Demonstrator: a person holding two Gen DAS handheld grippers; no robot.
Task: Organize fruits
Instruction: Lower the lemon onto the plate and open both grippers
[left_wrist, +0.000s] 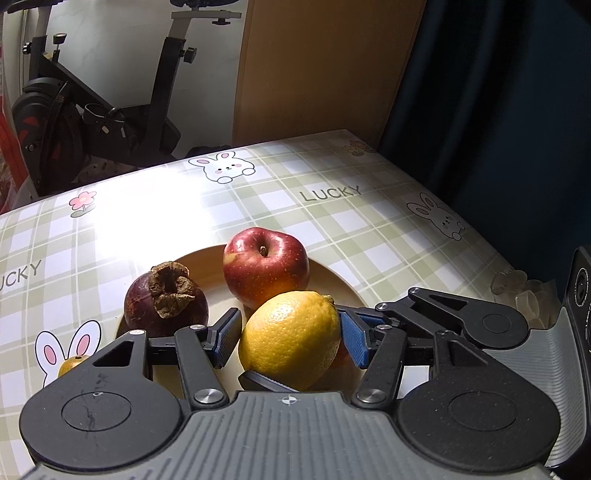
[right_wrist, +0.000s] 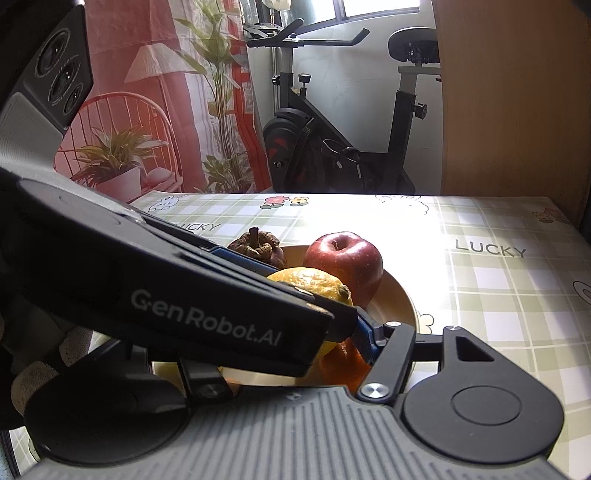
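Observation:
A cream plate (left_wrist: 343, 284) on the checked tablecloth holds a red apple (left_wrist: 266, 267), a dark mangosteen (left_wrist: 166, 299) and a yellow lemon (left_wrist: 291, 338). My left gripper (left_wrist: 290, 338) has its blue pads on either side of the lemon; the right pad touches it, the left pad (left_wrist: 227, 338) stands slightly off. In the right wrist view the left gripper's body (right_wrist: 166, 302) crosses the frame and hides most of my right gripper (right_wrist: 343, 347). An orange fruit (right_wrist: 343, 363) sits at the right gripper's blue pad (right_wrist: 365, 341). Apple (right_wrist: 343, 264), lemon (right_wrist: 314, 284) and mangosteen (right_wrist: 258, 247) show there too.
A small orange fruit (left_wrist: 72, 363) lies on the cloth left of the plate. The table's right edge (left_wrist: 480, 229) drops off by a dark curtain. An exercise bike (right_wrist: 332, 129) and a wooden panel (left_wrist: 325, 70) stand behind the table.

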